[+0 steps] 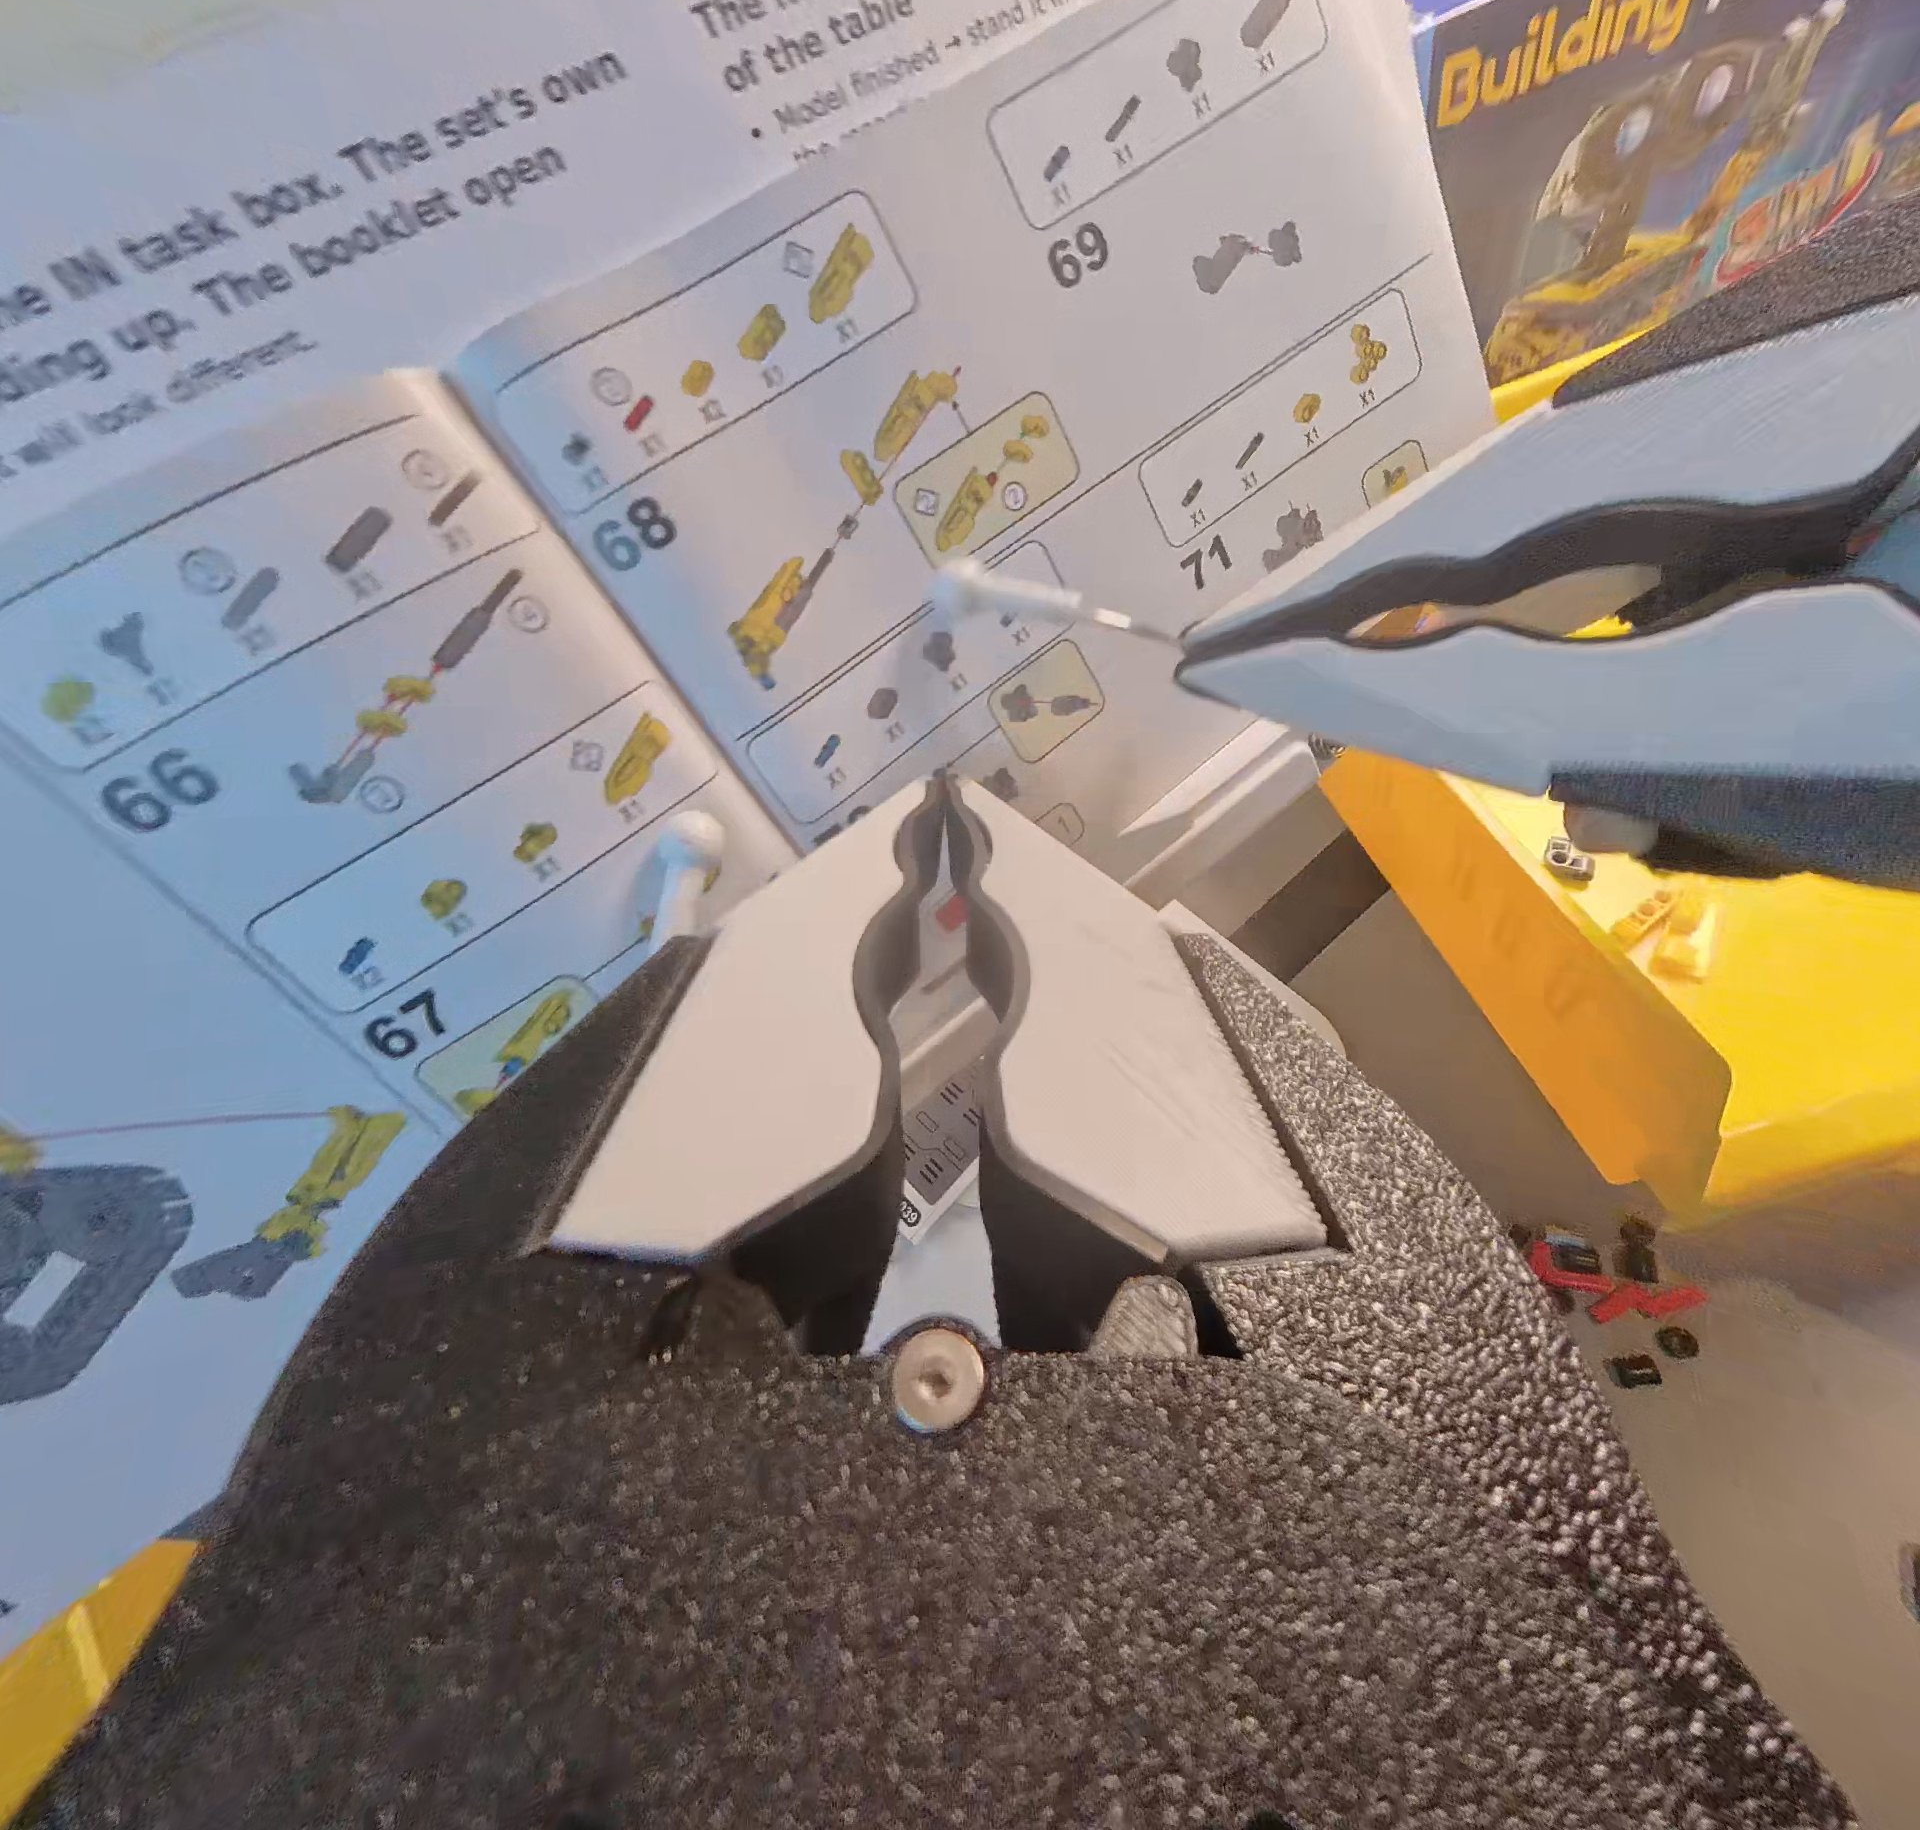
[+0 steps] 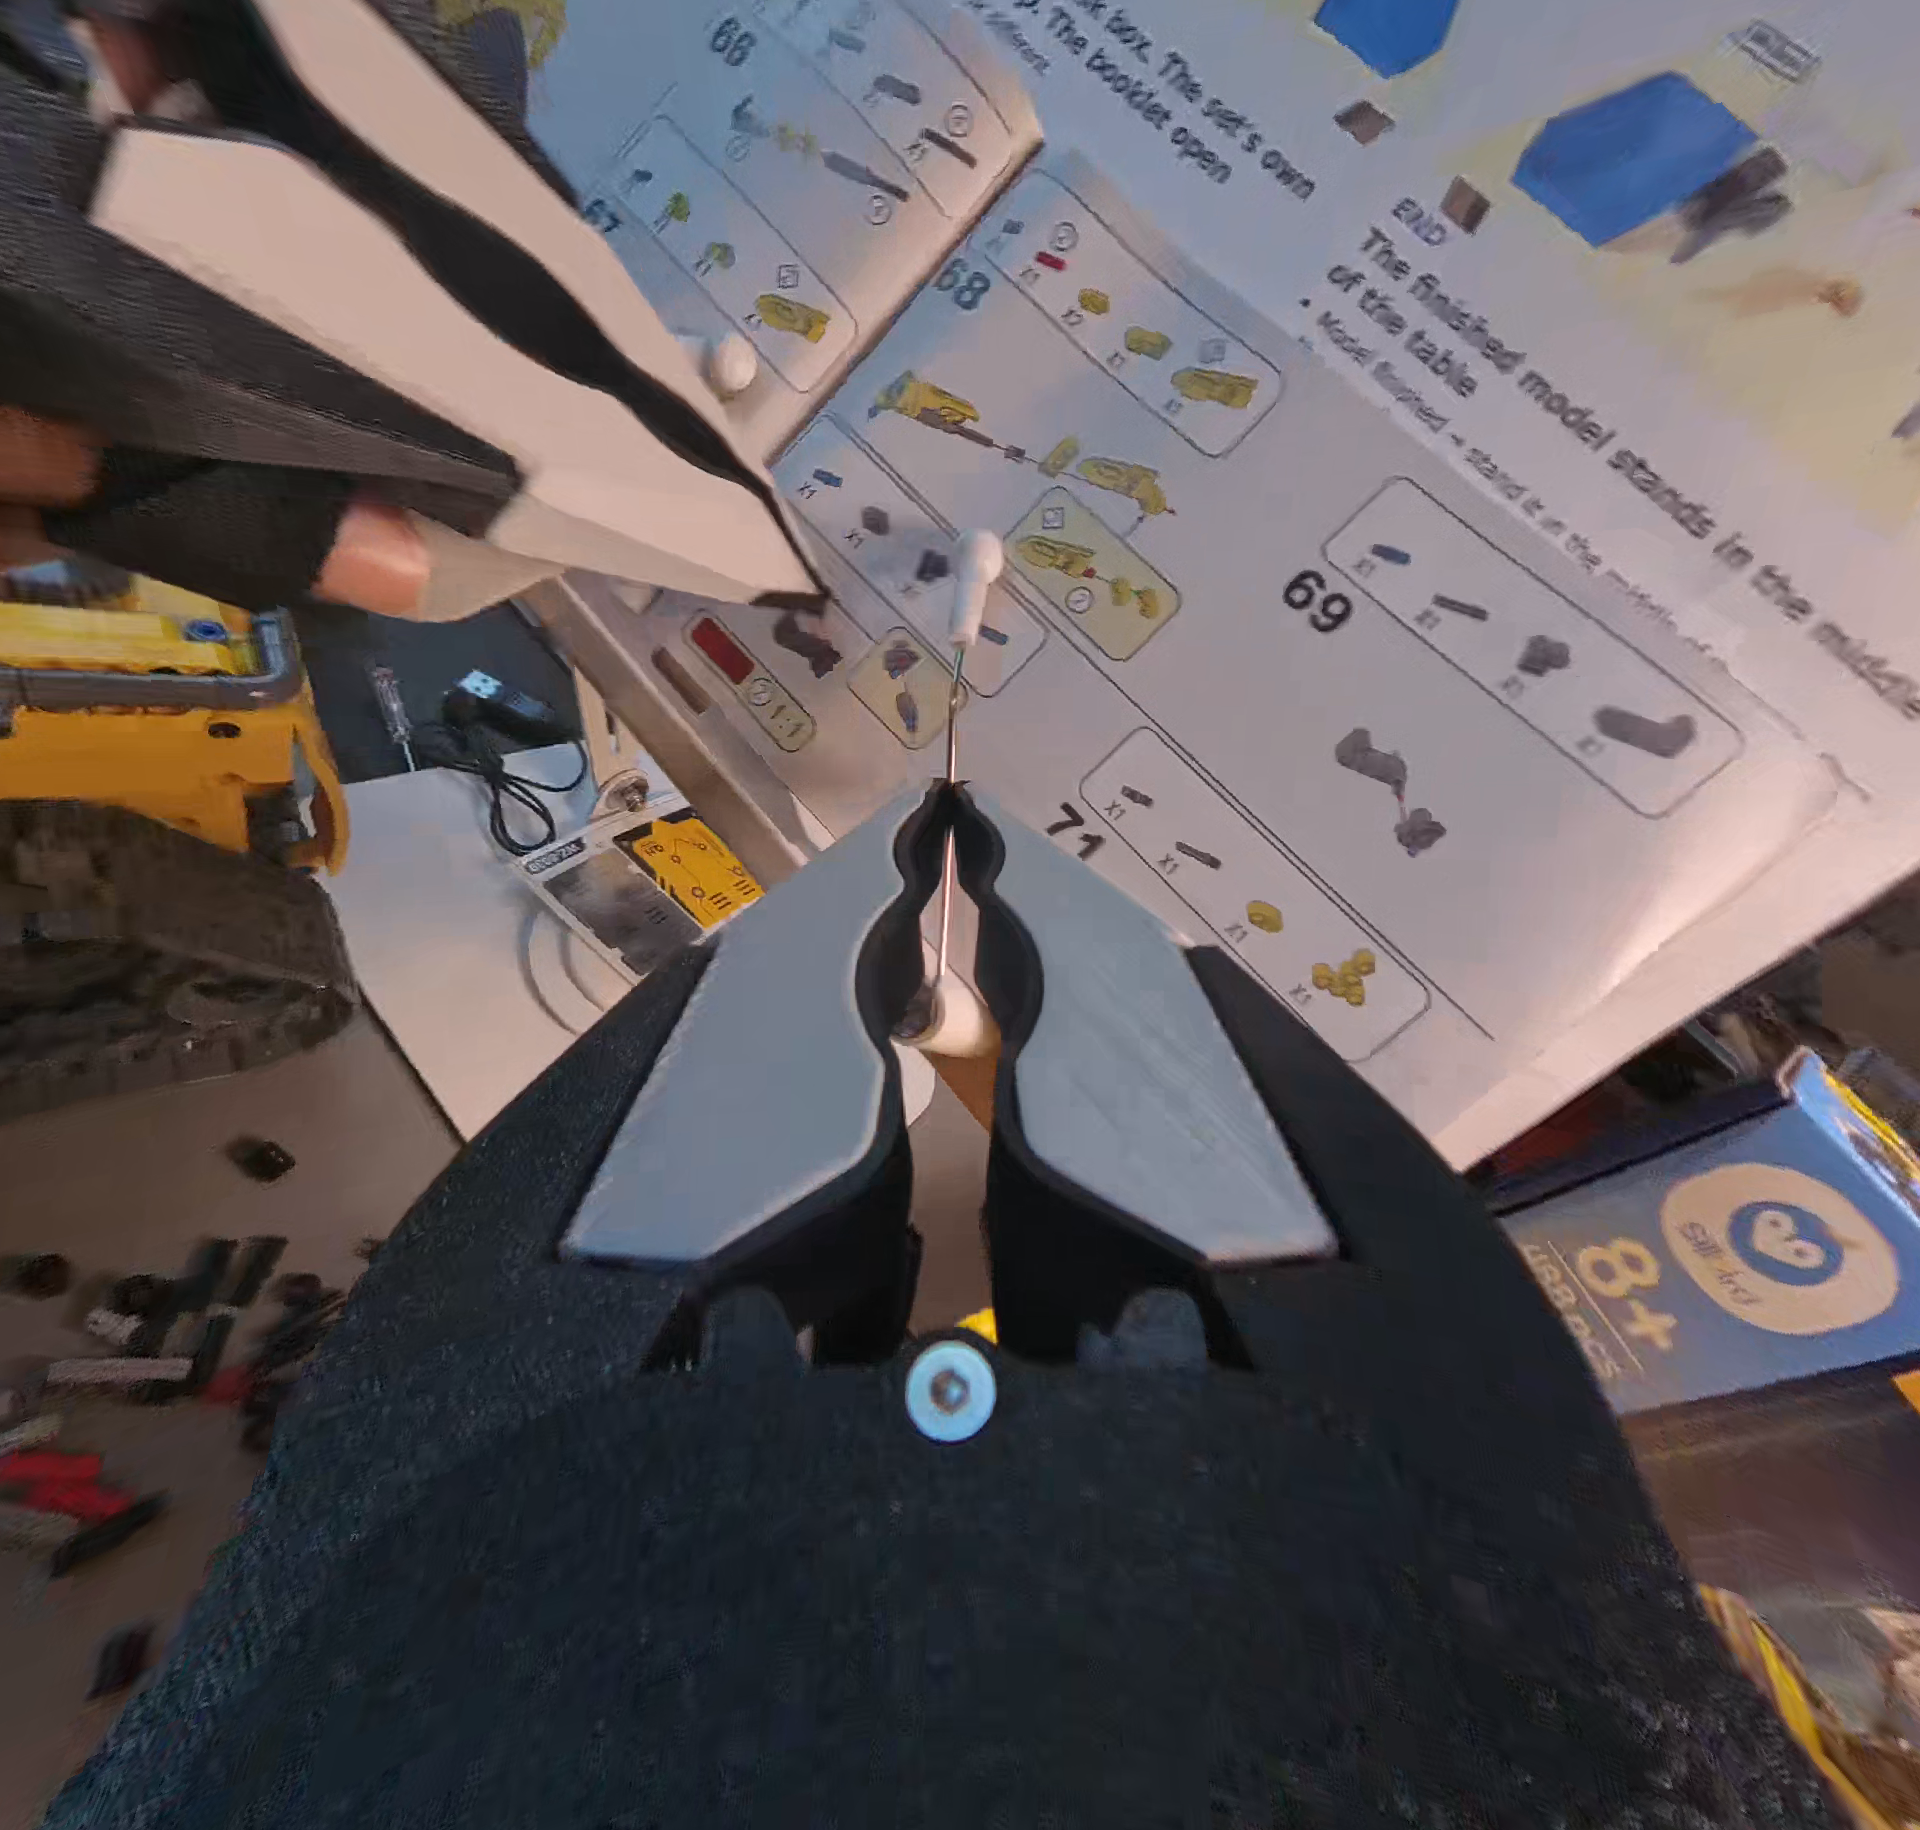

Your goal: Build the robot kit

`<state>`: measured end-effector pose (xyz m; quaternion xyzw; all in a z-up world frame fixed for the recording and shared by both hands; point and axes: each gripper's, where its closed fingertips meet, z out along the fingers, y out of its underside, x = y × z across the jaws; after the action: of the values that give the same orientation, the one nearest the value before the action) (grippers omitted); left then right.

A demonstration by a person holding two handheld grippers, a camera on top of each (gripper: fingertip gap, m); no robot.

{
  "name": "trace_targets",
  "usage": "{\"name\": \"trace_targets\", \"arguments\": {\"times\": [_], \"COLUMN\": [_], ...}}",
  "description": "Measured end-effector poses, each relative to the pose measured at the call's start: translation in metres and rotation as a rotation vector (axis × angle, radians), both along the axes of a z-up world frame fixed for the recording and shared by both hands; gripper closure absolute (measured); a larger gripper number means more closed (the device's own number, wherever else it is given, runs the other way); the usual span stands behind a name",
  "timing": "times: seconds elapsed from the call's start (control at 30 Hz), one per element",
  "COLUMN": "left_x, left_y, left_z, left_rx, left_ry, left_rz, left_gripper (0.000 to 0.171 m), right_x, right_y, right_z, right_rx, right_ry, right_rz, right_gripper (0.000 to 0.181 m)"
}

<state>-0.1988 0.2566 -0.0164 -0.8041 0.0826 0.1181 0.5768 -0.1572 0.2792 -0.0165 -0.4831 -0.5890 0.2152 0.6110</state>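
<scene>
An open instruction booklet [image 1: 1122, 398] stands upright on a stand, held by thin wire page-holder arms with white tips. My right gripper [image 2: 948, 791] is shut on the right arm's wire, whose white tip [image 2: 975, 559] rests against the right page; this gripper also shows in the left wrist view [image 1: 1190, 650]. My left gripper [image 1: 943, 783] has its jaws closed just in front of the booklet's lower middle. A tiny dark speck sits at its tip; I cannot tell if it is a part. It shows in the right wrist view [image 2: 800, 591]. The second white-tipped arm [image 1: 691, 840] rests on the left page.
A printed sheet [image 1: 364, 170] stands behind the booklet. A building-set box [image 1: 1662, 170] and a yellow tray [image 1: 1558, 1001] are to the right. Small black and red parts [image 1: 1600, 1281] lie on the table. A yellow tracked model [image 2: 156, 741] and a black cable [image 2: 499, 720] sit to the left. Some 6 cm of space lies between my two pairs of fingers.
</scene>
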Motion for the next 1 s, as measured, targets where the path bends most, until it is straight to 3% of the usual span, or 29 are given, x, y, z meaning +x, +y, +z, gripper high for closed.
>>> {"name": "trace_targets", "arguments": {"times": [0.1,0.3,0.4,0.47,0.5,0.6,0.7,0.9,1.0], "left_x": [-0.013,-0.053,-0.058,-0.059,-0.06,-0.057,-0.054,-0.049,-0.05], "left_y": [-0.023,-0.066,-0.066,-0.06,-0.058,-0.054,-0.053,-0.053,-0.054], "left_z": [0.004,0.012,0.007,0.002,0.0,-0.004,-0.008,-0.018,-0.017], "left_rx": [0.072,0.194,0.167,0.131,0.116,0.082,0.05,-0.035,-0.042], "left_ry": [-0.058,0.093,0.096,0.103,0.114,0.151,0.203,0.287,0.292], "left_rz": [0.009,0.101,0.102,0.098,0.097,0.071,0.048,0.009,0.007], "left_gripper": [0.171,0.163,0.155,0.152,0.154,0.168,0.169,0.168,0.167], "right_x": [0.014,0.019,0.001,-0.013,-0.016,-0.021,-0.021,-0.018,-0.003], "right_y": [0.0,-0.001,-0.004,-0.006,-0.007,-0.019,-0.026,-0.029,-0.027], "right_z": [0.014,0.017,0.016,0.012,0.011,-0.001,-0.009,-0.005,0.005], "right_rx": [0.013,-0.002,-0.017,-0.004,0.031,0.159,0.2,0.17,0.064], "right_ry": [0.077,0.098,0.078,0.031,0.002,-0.107,-0.156,-0.111,-0.015], "right_rz": [-0.01,-0.016,-0.008,-0.016,-0.024,0.028,0.071,0.068,0.048], "right_gripper": [0.177,0.167,0.162,0.172,0.181,0.181,0.18,0.172,0.164]}}
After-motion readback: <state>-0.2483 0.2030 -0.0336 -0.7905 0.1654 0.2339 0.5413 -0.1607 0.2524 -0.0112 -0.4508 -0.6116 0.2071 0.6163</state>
